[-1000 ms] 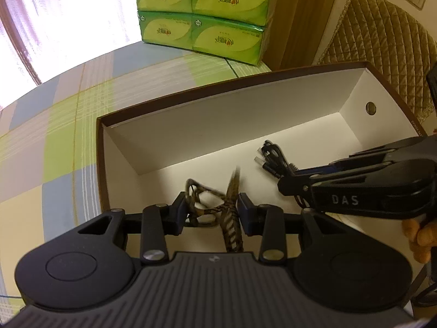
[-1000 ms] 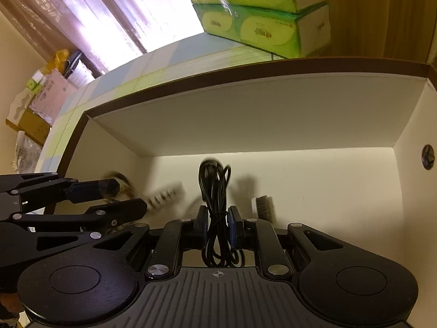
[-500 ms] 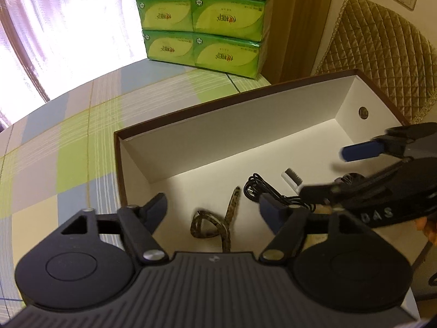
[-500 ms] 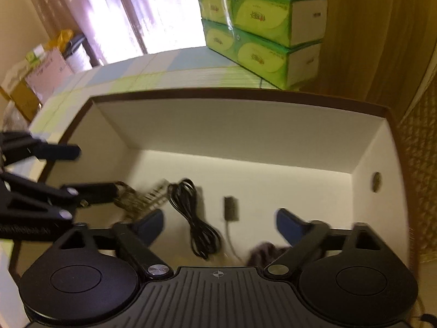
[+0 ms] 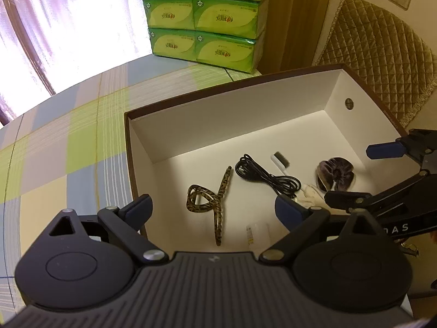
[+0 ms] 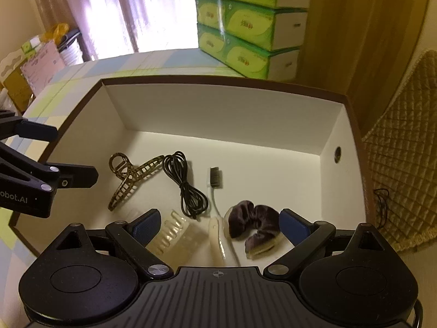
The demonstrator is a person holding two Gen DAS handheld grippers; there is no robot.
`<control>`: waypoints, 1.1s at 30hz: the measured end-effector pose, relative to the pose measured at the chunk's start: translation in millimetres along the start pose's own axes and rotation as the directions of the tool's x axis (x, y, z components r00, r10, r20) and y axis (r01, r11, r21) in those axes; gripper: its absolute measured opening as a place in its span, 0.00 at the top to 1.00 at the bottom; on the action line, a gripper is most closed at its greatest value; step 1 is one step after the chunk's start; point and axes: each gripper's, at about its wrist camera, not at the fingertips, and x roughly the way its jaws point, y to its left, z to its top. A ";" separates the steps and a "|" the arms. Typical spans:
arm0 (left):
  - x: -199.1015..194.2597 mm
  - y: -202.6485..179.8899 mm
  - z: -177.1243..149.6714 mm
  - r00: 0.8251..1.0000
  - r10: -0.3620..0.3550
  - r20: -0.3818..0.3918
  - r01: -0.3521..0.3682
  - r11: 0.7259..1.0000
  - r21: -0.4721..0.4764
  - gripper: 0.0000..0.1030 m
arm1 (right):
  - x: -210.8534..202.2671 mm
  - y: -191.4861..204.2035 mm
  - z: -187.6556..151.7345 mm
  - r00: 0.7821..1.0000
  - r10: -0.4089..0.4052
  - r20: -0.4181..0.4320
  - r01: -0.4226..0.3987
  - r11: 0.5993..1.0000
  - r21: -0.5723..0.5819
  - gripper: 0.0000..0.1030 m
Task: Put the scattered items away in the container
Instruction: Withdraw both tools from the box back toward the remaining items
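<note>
Both claws hang above the open box [image 6: 218, 114], which fills the centre of each wrist view, and both stand wide open with nothing between their pads: the left claw [image 5: 213, 207] low in its own frame, the right claw [image 6: 220, 222] likewise. On the box floor lie a leopard-print hair clip [image 6: 131, 177] toward the left, a coiled black cable [image 6: 185, 186] beside it, a toothbrush [image 6: 215, 191] at centre, a dark velvet scrunchie [image 6: 251, 221] lower right, and a clear comb-like clip [image 6: 172, 232] near the bottom edge. The step in hand looks like the release and pull-away after a drop. The checked tabletop [image 5: 68, 150] at the left of the left view shows no stray item, so the next move probably calls for lifting clear and checking outside the frame for anything left over.
</note>
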 end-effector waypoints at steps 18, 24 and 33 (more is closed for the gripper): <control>-53.9 -8.9 -26.6 0.999 -0.008 0.052 0.008 1.000 -0.005 0.05 | -44.4 31.3 -22.5 0.997 -0.045 0.064 0.046 0.999 -0.014 0.05; -71.7 -5.4 -36.3 0.997 -0.003 0.074 0.003 1.000 -0.002 0.05 | -58.3 43.4 -31.6 0.996 -0.044 0.078 0.044 0.999 -0.005 0.05; -97.6 0.3 -54.1 0.995 0.006 0.097 -0.008 1.000 0.019 0.04 | -75.6 62.7 -44.0 0.993 -0.057 0.100 0.055 0.998 0.017 0.05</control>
